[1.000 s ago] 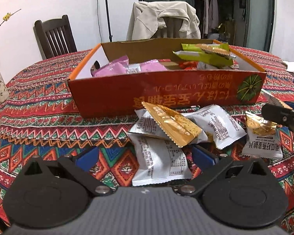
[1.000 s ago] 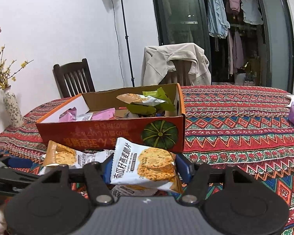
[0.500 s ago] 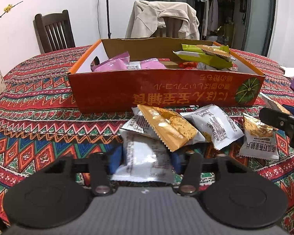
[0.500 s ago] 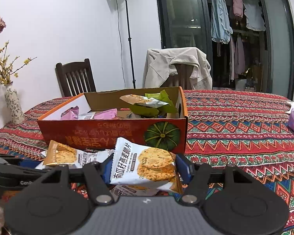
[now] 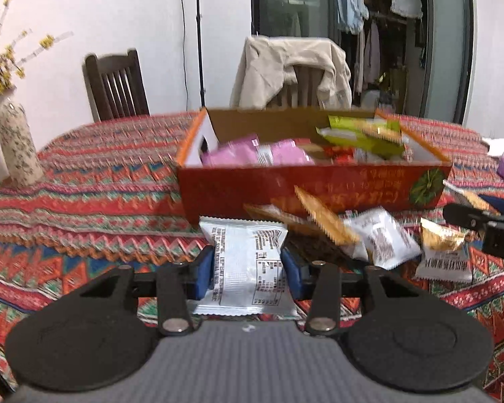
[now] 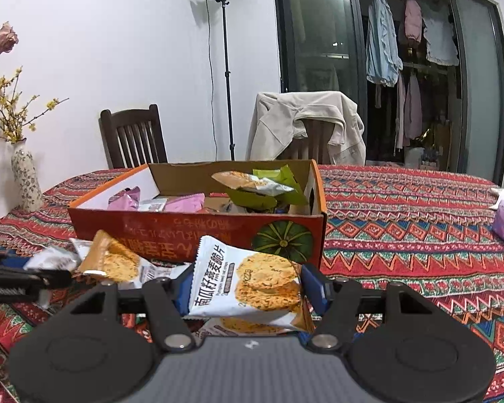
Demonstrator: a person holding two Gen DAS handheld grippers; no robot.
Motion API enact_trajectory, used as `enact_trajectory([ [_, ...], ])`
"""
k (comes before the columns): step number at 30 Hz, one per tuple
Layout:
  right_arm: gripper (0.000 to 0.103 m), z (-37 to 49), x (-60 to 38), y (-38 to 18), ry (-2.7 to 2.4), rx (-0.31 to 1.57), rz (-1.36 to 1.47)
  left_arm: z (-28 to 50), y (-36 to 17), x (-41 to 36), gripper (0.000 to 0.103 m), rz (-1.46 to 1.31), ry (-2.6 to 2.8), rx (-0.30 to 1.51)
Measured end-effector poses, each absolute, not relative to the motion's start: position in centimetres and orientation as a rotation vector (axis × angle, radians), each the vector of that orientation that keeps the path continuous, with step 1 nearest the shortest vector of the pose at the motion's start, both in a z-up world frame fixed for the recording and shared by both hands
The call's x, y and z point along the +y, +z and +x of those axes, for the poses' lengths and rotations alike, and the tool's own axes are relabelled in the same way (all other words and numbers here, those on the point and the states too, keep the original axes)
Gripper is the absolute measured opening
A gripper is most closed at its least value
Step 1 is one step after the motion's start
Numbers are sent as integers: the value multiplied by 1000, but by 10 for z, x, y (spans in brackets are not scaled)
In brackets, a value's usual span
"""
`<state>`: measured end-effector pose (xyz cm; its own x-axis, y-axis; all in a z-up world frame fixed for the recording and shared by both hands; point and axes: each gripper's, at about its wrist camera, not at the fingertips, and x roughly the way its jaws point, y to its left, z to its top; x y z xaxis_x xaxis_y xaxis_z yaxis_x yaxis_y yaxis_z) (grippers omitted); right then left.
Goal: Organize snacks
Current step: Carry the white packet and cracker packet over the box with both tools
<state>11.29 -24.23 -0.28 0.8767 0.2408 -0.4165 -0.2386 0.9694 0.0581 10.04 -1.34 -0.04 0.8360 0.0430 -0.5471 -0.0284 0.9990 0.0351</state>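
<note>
The left tongs have just clamped a silver snack packet in front of the orange box, lifting it, while the right tongs grip a cracker packet, both ready for boxing.

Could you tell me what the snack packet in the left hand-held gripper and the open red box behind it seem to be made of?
Silver snack packet: apparently thin metallised plastic film, glossy, with crimped serrated end seams. Red box: corrugated cardboard by its look, printed red outside, bare brown inside with thick cut edges.
</note>
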Motion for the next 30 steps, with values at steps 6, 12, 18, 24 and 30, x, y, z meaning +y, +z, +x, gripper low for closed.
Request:
enact_trajectory([
  [6,63,106,-238,13,265,407,4,88,31,-6,45,13,38,472],
  [12,63,111,-229,34,272,376,-6,98,51,-9,45,1,27,396],
  [18,63,126,-220,51,281,351,0,125,64,-9,45,-51,23,328],
  [24,63,149,-208,63,286,338,3,157,70,-12,45,-55,42,275],
  [30,63,179,-191,69,283,333,-12,191,68,-14,45,-53,56,272],
])
